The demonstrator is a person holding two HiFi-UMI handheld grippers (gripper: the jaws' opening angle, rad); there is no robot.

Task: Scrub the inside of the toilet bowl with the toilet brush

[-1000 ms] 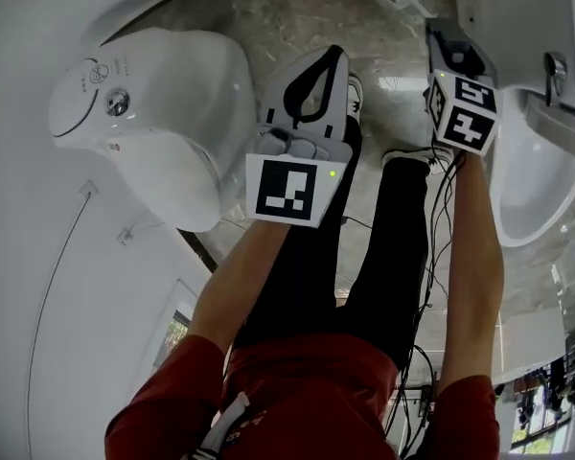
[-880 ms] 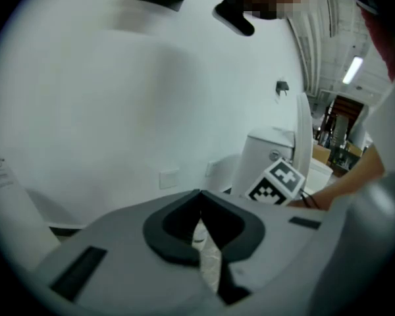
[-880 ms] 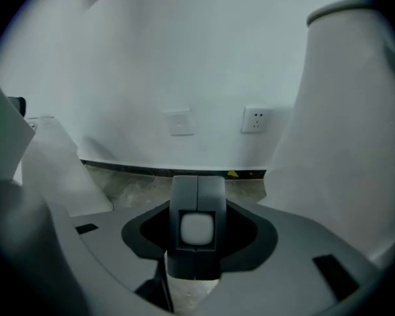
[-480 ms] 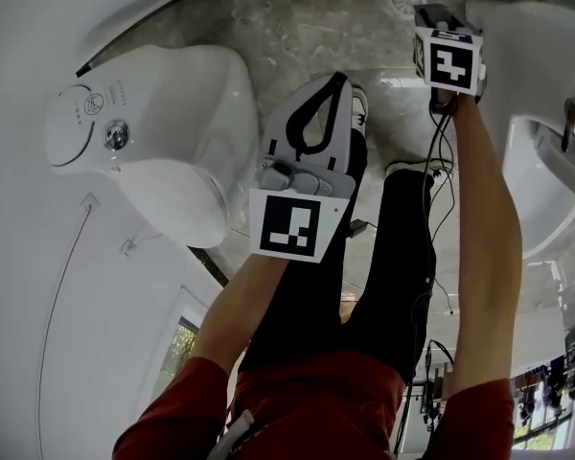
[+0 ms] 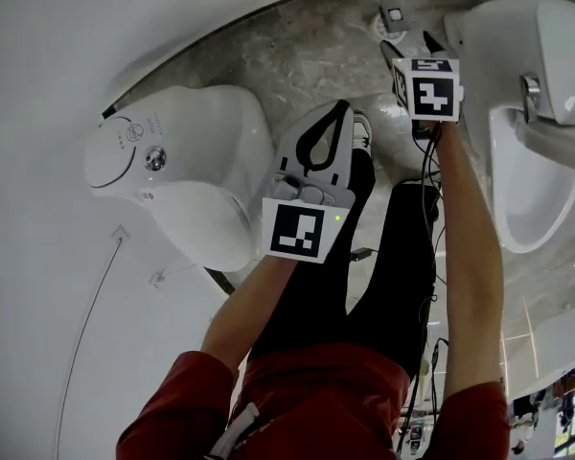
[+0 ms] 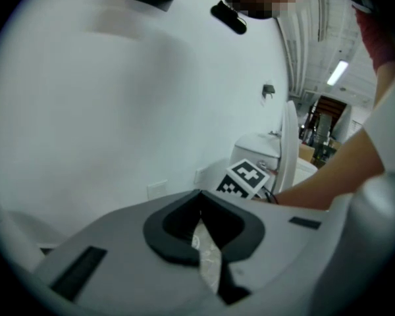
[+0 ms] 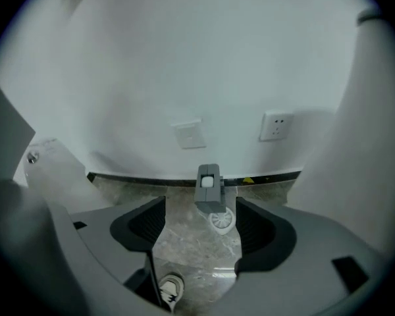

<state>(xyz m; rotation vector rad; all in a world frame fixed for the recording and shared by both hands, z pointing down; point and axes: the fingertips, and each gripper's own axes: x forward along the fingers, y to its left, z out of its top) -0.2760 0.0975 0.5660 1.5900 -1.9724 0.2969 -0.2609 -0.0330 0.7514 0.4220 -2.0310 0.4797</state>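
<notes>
The right gripper (image 5: 409, 46) has moved since a second ago. It has left the side of the white ceramic toilet bowl (image 5: 498, 175) and gone toward the far edge of the grey marble floor (image 5: 297, 56). Its jaws have just been opening and now stand wide and released, with only floor between them. It points at a small grey box-shaped holder with a white knob on top (image 7: 209, 184), seemingly the toilet brush in its stand. This holder stands upright at the floor's far edge against the wall's foot, just behind a round white floor drain (image 7: 221, 220). The left gripper (image 5: 337, 113) hangs over the person's legs much as before, jaws clenched tip to tip on nothing. The white closed-lid toilet (image 5: 187, 166) sits further right in the head view than earlier. The picture's right edge cuts off the bowl. No bristles show at the holder, which is tiny in the head view.
</notes>
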